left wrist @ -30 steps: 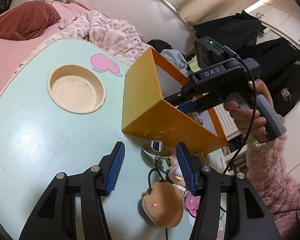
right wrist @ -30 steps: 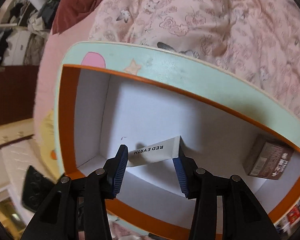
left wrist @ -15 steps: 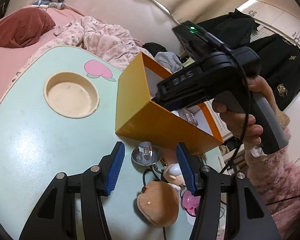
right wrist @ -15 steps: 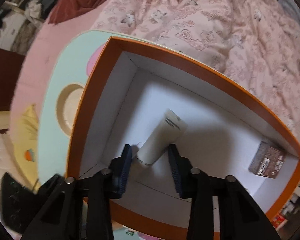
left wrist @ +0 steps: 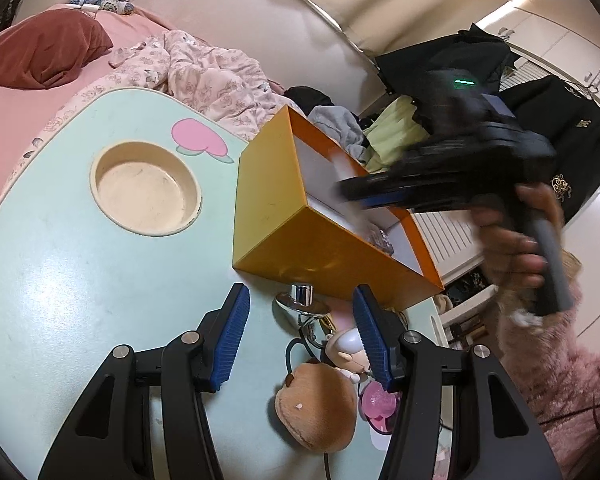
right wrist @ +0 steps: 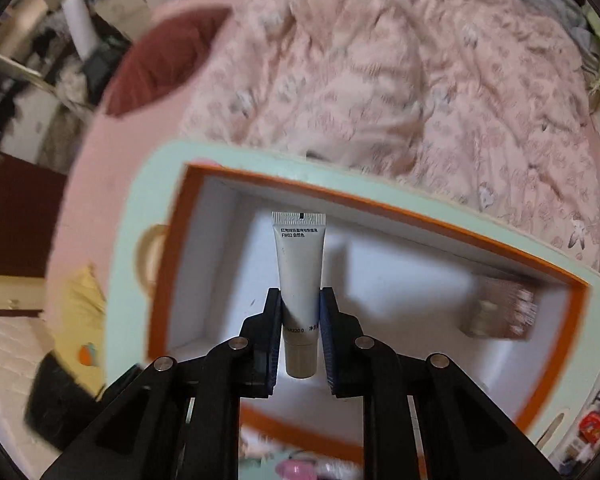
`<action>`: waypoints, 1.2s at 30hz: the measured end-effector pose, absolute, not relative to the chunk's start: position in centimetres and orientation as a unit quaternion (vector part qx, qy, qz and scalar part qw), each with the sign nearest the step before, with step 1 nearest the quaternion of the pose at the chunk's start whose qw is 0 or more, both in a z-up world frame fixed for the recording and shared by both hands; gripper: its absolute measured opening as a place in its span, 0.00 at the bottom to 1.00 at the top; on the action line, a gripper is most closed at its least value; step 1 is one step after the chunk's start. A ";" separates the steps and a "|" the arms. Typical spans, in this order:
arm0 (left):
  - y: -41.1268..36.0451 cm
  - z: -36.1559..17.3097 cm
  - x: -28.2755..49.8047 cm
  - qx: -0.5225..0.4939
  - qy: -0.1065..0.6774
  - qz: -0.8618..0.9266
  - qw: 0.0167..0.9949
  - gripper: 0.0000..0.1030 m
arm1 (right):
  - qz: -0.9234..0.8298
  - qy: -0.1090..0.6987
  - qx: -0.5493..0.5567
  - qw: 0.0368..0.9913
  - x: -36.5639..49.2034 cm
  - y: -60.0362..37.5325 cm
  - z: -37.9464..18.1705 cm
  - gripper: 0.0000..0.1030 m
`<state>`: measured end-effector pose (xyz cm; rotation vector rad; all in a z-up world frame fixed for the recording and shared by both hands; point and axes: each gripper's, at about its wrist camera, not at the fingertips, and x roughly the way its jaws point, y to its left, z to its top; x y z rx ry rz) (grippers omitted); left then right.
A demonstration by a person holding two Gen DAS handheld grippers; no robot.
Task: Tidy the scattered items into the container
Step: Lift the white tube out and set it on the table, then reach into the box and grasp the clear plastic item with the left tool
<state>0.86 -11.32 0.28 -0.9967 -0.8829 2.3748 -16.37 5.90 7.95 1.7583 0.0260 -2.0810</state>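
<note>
An orange box [left wrist: 284, 216] with a white inside stands on the mint table [left wrist: 80, 288]. My right gripper [right wrist: 300, 308] is shut on a white cosmetic tube [right wrist: 300, 264] and holds it above the box's inside [right wrist: 400, 280], tube pointing forward. A brown packet [right wrist: 500, 308] lies in the box. My left gripper [left wrist: 300, 320] is open above the table, near a chrome knob [left wrist: 302, 300], a small doll figure [left wrist: 346, 350], a brown plush [left wrist: 320, 408] and a pink item [left wrist: 376, 404]. The right gripper [left wrist: 380, 196] shows blurred over the box.
A round recess [left wrist: 146, 188] is sunk in the table left of the box. A bed with a pink floral quilt [right wrist: 380, 80] and a dark red pillow [left wrist: 44, 56] lies beyond the table. Dark clothes [left wrist: 540, 112] hang at the right.
My right gripper has closed on the tube that lay in the box and lifted it, rising and turning. My left gripper has drawn back slightly and stays open.
</note>
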 end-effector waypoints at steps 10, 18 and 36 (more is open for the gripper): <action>-11.5 0.3 0.9 -0.357 -0.316 0.857 0.195 0.53 | -0.718 -0.037 0.642 0.266 -6.2 9.7 9.1 0.17; -11.4 0.6 1.2 -0.351 -0.303 0.866 0.186 0.53 | -0.730 -0.039 0.639 0.237 -5.2 9.4 4.5 0.18; -10.3 5.8 -0.1 -0.361 -0.240 0.878 0.204 0.53 | -0.820 -0.093 0.514 0.236 -3.4 16.3 6.9 0.28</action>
